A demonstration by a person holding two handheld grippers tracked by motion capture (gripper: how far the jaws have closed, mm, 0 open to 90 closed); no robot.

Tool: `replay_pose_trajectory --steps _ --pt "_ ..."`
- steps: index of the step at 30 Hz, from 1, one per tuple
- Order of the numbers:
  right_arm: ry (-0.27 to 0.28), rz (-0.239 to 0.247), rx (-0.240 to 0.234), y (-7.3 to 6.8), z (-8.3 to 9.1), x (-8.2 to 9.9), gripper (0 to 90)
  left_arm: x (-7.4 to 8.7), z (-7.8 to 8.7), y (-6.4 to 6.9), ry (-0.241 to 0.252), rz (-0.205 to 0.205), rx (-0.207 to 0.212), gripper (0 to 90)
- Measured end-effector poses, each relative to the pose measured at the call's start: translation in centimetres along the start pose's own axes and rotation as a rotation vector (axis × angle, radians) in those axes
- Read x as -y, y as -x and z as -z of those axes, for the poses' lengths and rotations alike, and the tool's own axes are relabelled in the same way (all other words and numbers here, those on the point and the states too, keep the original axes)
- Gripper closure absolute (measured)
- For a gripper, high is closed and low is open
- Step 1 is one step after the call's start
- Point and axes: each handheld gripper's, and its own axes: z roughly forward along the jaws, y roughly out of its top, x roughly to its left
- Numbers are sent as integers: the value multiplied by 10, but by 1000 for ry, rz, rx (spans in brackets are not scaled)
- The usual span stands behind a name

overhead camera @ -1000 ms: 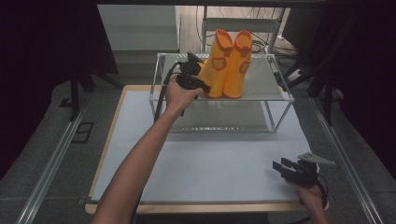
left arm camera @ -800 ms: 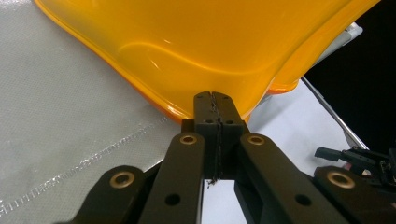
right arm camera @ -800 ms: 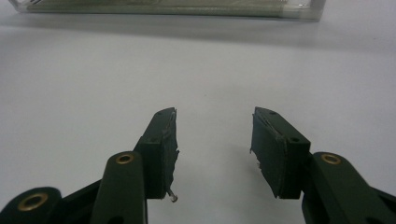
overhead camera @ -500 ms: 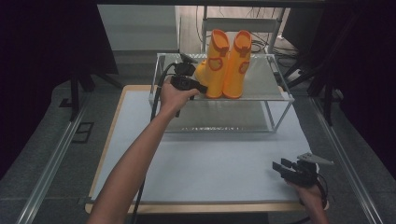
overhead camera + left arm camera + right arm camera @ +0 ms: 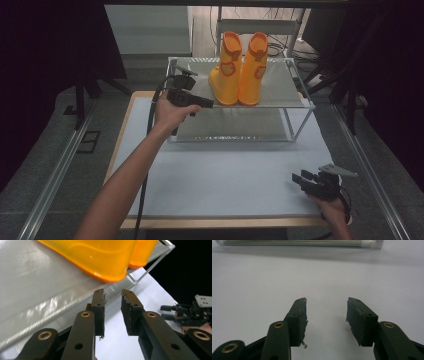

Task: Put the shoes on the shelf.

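I see the boots [image 5: 239, 70] upright on the rack's [image 5: 280, 95] top shelf, upper centre of the high view. My left gripper [image 5: 205, 103] sits just left of them, jaws slightly parted, empty. My right gripper [image 5: 298, 178], lower right on the table [image 5: 225, 170], is open and empty. I judge placement done; next, draw the left back clear.

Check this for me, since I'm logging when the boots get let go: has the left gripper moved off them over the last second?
Yes. The left gripper has drawn back leftward from the boots, toward the left end of the shelf, jaws open and empty.
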Motion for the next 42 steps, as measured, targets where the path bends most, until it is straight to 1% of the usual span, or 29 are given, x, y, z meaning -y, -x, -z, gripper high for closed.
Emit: replay_pose_trajectory --steps 2,3,4,6,10,13,17,21,23,27,29,31,36,42 --pt "0 4 0 -1 -1 0 498 9 9 -1 13 -7 8 730" --pt "-4 1 -2 -2 -1 0 498 13 14 -1 17 -6 18 730" --pt "-4 8 -2 -2 -1 0 498 18 19 -1 24 -3 23 729" --pt "-6 12 -2 -3 -2 0 498 27 29 -2 35 -9 18 727" --pt "-10 15 -4 -5 -3 0 498 45 45 -5 39 -13 17 722" --pt "-12 17 -5 -6 -4 0 498 60 54 -9 38 -15 16 713" --pt "-9 16 -4 -6 -3 0 498 80 61 -14 30 -15 27 702" --pt "-13 15 -3 -5 -4 0 498 97 62 -18 20 -5 49 691" --pt "-13 16 -3 -5 -4 0 498 104 62 -19 7 -5 52 687" --pt "-14 19 -3 -6 -4 0 498 115 58 -23 -18 2 60 678" --pt "-16 19 -3 -6 -4 0 498 120 56 -25 -21 10 54 677" --pt "-14 19 -4 -6 -4 0 498 124 53 -27 -26 20 58 675" --pt "-19 16 -3 -5 -5 0 499 130 47 -31 -40 32 57 669" --pt "-18 16 -5 -6 -5 0 498 130 48 -32 -37 36 47 647"
